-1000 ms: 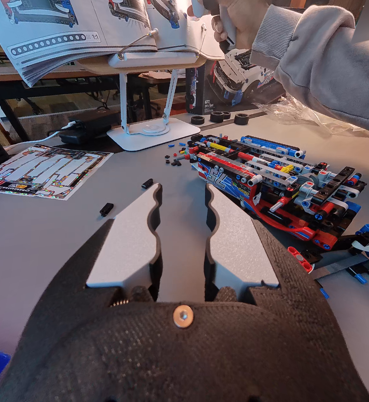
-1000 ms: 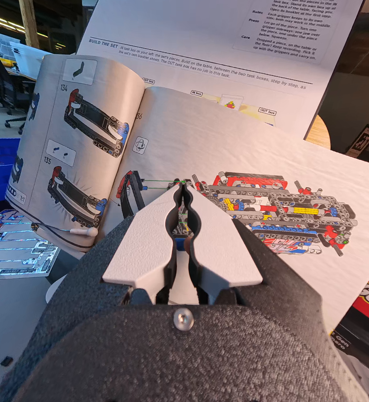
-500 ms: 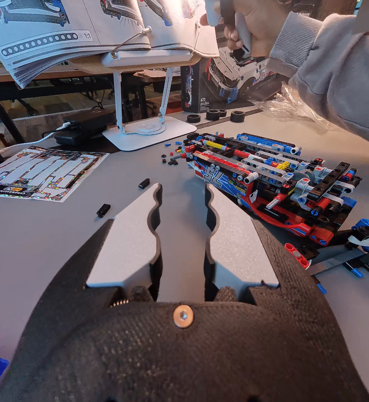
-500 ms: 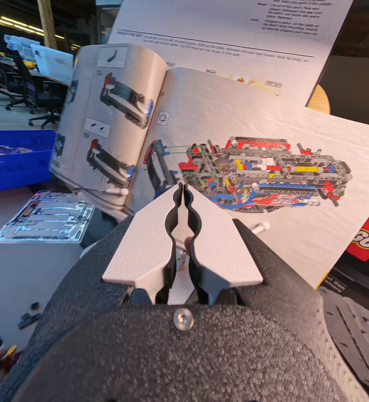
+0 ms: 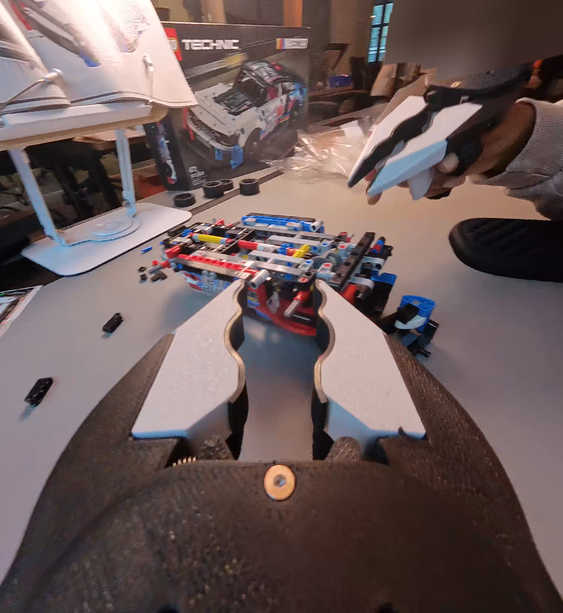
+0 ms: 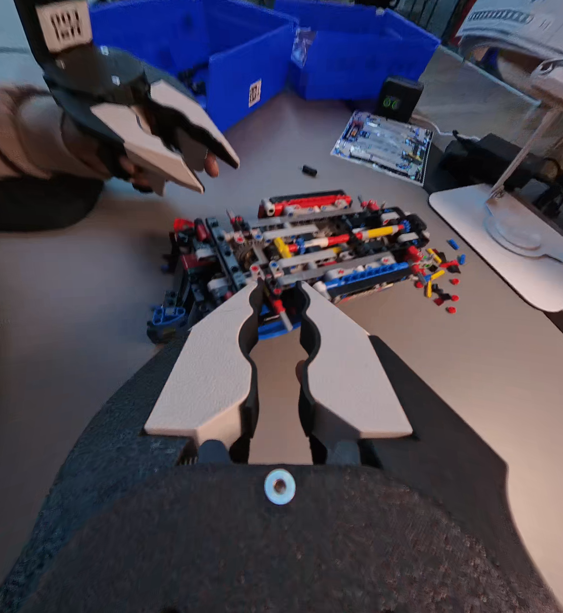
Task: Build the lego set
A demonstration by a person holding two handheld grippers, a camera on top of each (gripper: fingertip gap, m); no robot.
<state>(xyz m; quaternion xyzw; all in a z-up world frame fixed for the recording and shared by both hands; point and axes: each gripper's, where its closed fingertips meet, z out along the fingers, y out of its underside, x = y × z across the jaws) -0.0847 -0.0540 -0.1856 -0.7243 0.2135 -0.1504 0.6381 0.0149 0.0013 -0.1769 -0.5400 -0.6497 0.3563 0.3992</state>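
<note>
The part-built lego car chassis lies on the grey table, with red, blue, yellow and grey beams. It also shows in the right wrist view. My left gripper is open and empty, its tips just short of the chassis's near side. My right gripper is open and empty, its tips at the opposite side. Each gripper shows in the other's view, held above the table: the right and the left. A small blue and black sub-assembly lies at one end of the chassis.
A white book stand holds the instruction booklet at the back left. The set box and loose tyres stand behind. Blue bins, a sticker sheet, small loose pieces and black pins lie around. My right fingertips sit around 12 centimetres from my left ones.
My right gripper has swung down from the booklet to the chassis and has opened. My left gripper has moved forward and right, up to the chassis, still open.
</note>
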